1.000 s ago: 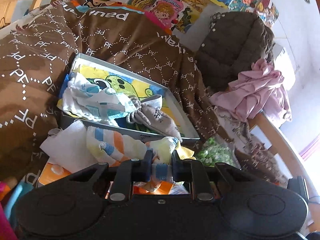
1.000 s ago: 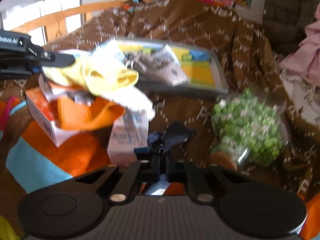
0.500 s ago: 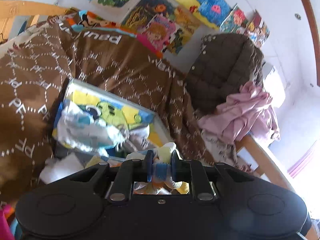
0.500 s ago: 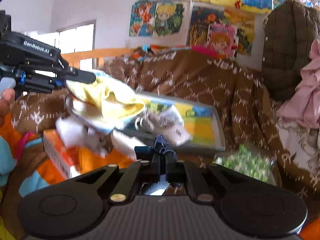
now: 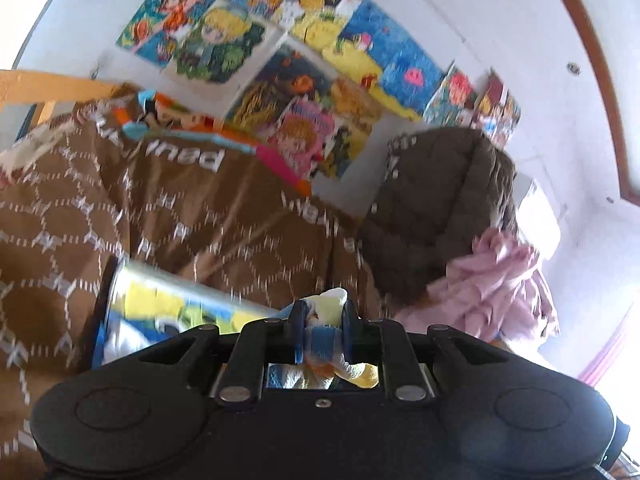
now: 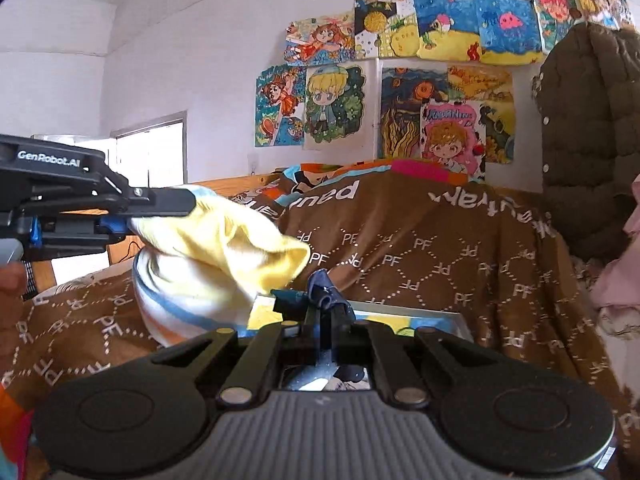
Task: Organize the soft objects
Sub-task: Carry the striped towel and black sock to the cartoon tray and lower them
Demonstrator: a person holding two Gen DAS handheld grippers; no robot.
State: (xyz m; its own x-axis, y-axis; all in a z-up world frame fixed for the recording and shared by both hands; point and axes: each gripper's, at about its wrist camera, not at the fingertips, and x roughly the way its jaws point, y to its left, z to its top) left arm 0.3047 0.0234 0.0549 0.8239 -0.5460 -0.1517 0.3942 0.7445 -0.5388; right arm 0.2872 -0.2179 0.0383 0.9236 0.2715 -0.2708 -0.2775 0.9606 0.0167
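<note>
Both tools are matte black plastic. The right gripper has a ribbed grey top, two round dished covers and silver pivot pins on its slanted link bars. The left gripper has blue pads; from the side it bears white "GenRobot.AI" lettering and a blue clip.

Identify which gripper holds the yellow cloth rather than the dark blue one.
The left gripper: its jaws clamp the yellow and white cloth. The right gripper pinches a small dark blue cloth.

Tray blurred in left wrist view, near part hidden by gripper body; in right view mostly hidden behind yellow cloth. Pink garment cut off at right edge.
</note>
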